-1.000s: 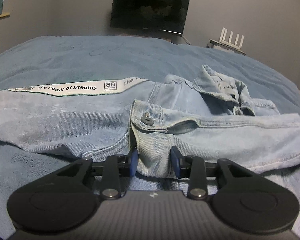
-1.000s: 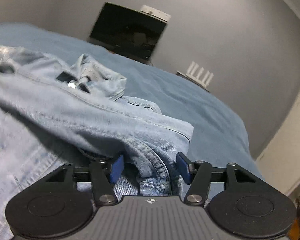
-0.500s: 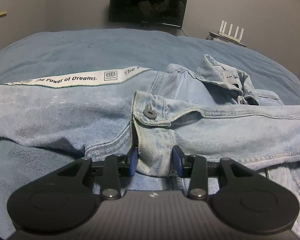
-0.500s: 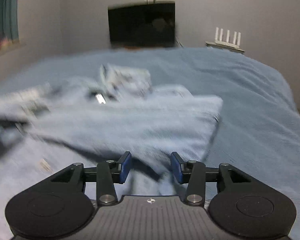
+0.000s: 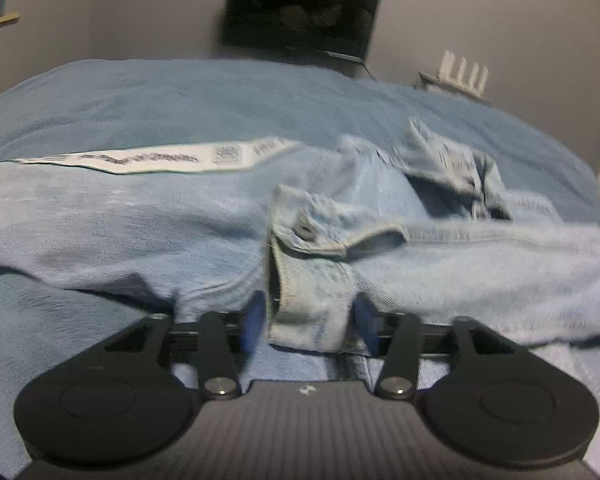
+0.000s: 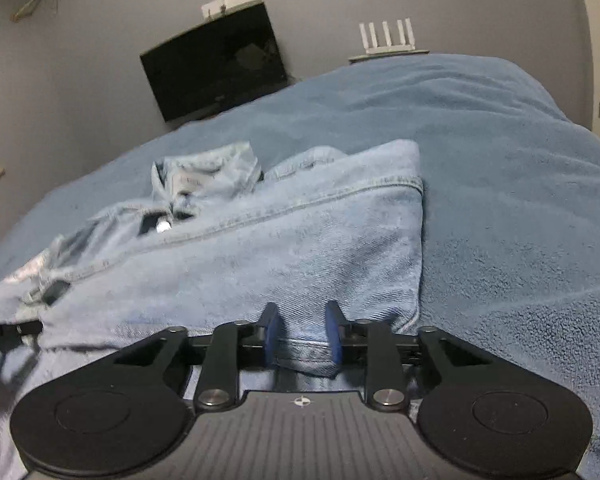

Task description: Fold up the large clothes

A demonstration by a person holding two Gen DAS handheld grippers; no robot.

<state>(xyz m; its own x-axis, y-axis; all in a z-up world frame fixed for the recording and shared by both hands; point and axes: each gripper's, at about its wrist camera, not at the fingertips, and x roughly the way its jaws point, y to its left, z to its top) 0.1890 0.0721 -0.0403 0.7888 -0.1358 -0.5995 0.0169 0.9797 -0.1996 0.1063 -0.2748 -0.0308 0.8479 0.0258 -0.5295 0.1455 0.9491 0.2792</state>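
Note:
A light blue denim jacket (image 5: 148,232) lies on the blue blanket (image 5: 180,96), with one sleeve folded across its front. My left gripper (image 5: 310,326) has its blue pads either side of the sleeve cuff (image 5: 312,304), near the cuff button (image 5: 305,231); the jaws stand wider than the cuff. In the right wrist view the jacket (image 6: 260,248) lies with its collar (image 6: 204,178) at the far side. My right gripper (image 6: 302,334) sits at the near hem edge with its pads apart and a fold of denim between them.
A white printed label strip (image 5: 160,158) lies along the jacket's far edge. A dark monitor (image 5: 300,16) and a white router (image 5: 462,74) stand beyond the bed against the grey wall. The bed drops away at the right (image 6: 572,128).
The left jaws have widened around the cuff and the view has blurred. The right gripper has swung and tilted, from the bunched sleeve end to the jacket's near hem.

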